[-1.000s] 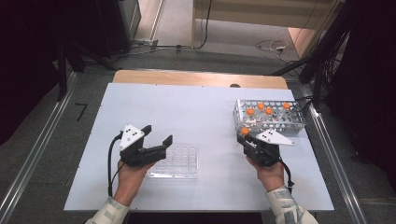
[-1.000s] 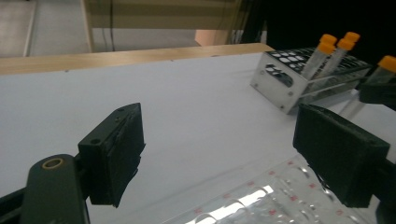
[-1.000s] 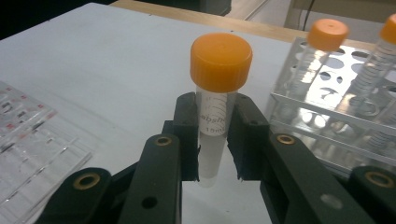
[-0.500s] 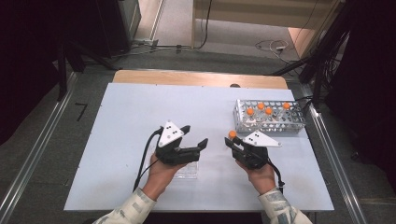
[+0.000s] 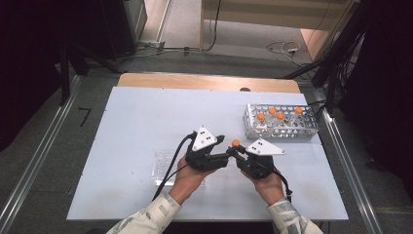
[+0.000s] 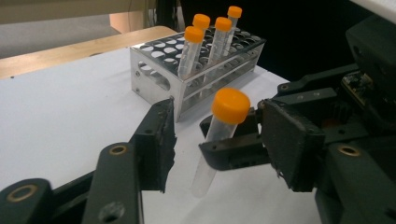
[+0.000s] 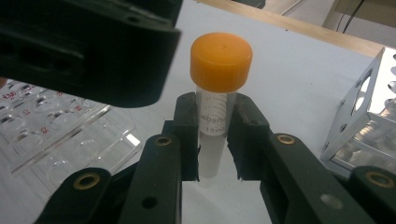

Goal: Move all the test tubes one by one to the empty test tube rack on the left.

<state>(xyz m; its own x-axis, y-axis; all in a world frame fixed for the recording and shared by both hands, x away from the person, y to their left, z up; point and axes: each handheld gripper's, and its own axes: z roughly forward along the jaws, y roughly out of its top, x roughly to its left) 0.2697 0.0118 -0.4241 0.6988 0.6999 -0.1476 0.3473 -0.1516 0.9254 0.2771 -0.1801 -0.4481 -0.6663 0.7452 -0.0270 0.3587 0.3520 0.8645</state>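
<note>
High view first: the two hands meet over the near middle of the white bench (image 5: 146, 112). The right tongs (image 5: 236, 152) carry a clear tube (image 5: 235, 144) with an orange cap, held upright just in front of the left tongs (image 5: 225, 147). A metal rack (image 5: 281, 127) with four more orange-capped tubes stands well apart at the far right, and a clear well plate (image 5: 165, 168) lies under the left forearm.

Left gripper view: the left tongs (image 6: 219, 140) stand on either side of the tube (image 6: 215, 140), and their jaws have just been closing. Clear gaps show between both pads and the tube, so they are not gripping it. The right tongs (image 6: 229, 140) clamp the tube below its cap from behind. The rack (image 6: 154, 74) stands beyond on the bench (image 6: 60, 112).

Right gripper view: the right tongs (image 7: 214, 140) are closed on the tube (image 7: 214, 126), both pads pressed to its wall just under the cap. A jaw of the left tongs, probably its upper one, looms blurred at top left. The well plate (image 7: 60, 140) lies at the left and a corner of the rack (image 7: 359, 126) at the right.
</note>
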